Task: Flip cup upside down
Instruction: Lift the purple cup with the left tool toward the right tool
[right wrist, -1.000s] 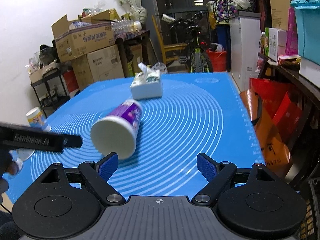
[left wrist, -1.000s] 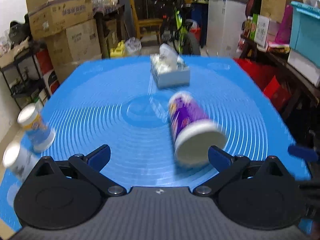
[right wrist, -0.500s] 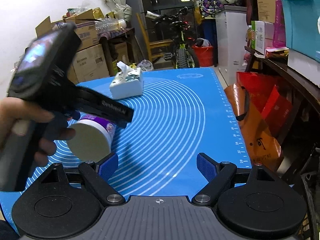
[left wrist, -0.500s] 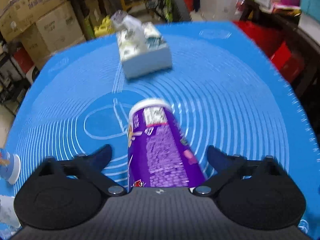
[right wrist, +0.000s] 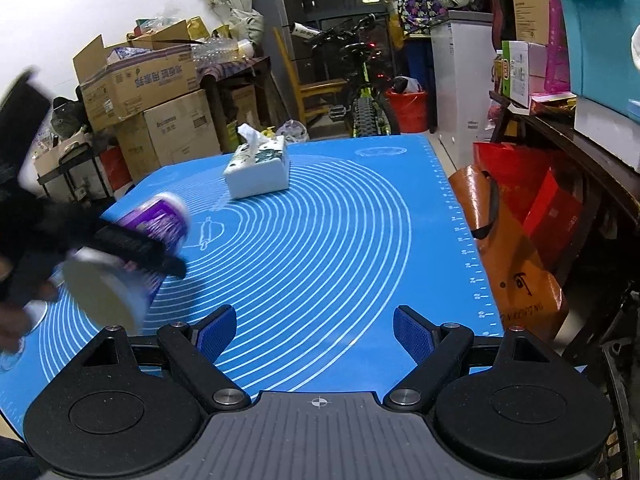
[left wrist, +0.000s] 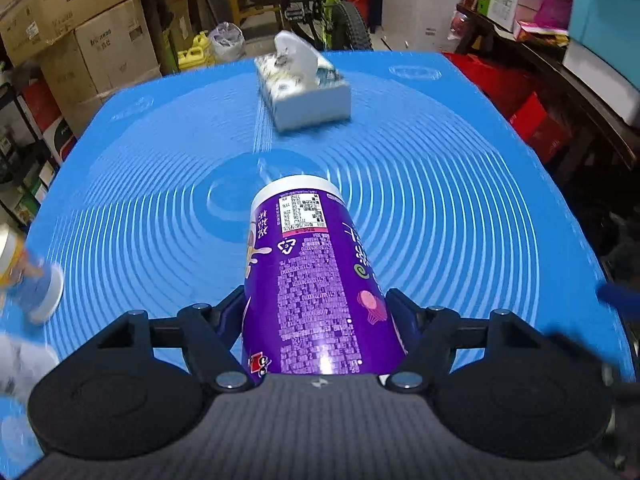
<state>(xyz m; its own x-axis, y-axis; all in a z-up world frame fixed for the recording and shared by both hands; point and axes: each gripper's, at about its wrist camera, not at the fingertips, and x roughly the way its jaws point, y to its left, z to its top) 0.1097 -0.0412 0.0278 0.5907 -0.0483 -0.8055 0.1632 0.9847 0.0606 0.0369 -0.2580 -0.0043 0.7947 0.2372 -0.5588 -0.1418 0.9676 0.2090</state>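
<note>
A purple paper cup with white rims lies lengthwise between the fingers of my left gripper, which is shut on it and holds it above the blue mat, its narrow base pointing away. In the right wrist view the same cup hangs tilted at the left, its wide white mouth toward the camera, with the left gripper across it. My right gripper is open and empty over the mat's near edge.
A white tissue box stands on the far middle of the mat. Two small cups sit at the mat's left edge. Cardboard boxes, a bicycle and shelves surround the table. Red bags stand to the right.
My left gripper moved over the lying cup, closed on its sides and raised it off the mat. The right gripper stayed open and nearly still.
</note>
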